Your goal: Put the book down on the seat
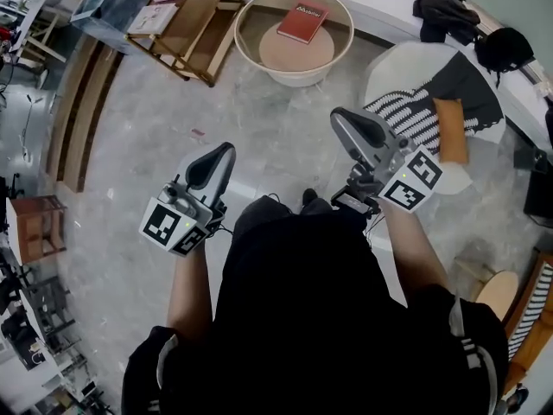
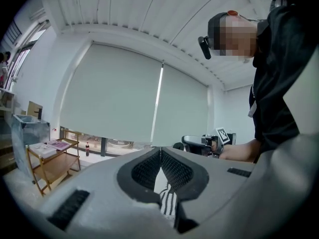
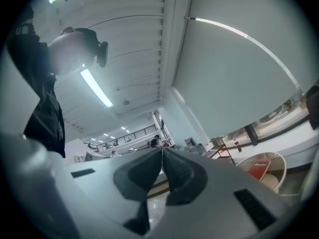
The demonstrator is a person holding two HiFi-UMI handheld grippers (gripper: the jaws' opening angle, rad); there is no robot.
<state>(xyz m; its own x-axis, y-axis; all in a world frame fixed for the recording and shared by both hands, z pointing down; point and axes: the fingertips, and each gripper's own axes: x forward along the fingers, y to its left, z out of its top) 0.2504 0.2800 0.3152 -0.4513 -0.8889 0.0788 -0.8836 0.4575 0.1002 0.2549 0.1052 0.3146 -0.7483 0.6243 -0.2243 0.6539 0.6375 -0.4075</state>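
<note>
Lighting is bright and even: diffuse daylight comes through the pale grey roller blinds (image 2: 114, 93), and a long white ceiling strip lamp (image 3: 94, 87) adds to it. The glossy grey stone floor (image 1: 147, 137) shows mild glare and faint shadows. All views bend strongly at the edges, with black corners in both gripper views. The nearest foreground is soft.

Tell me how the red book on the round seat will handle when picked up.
The red book looks thin and flat-edged, so probably stiff and fairly light. Lying flat on the seat, it should slide rather than roll.
</note>
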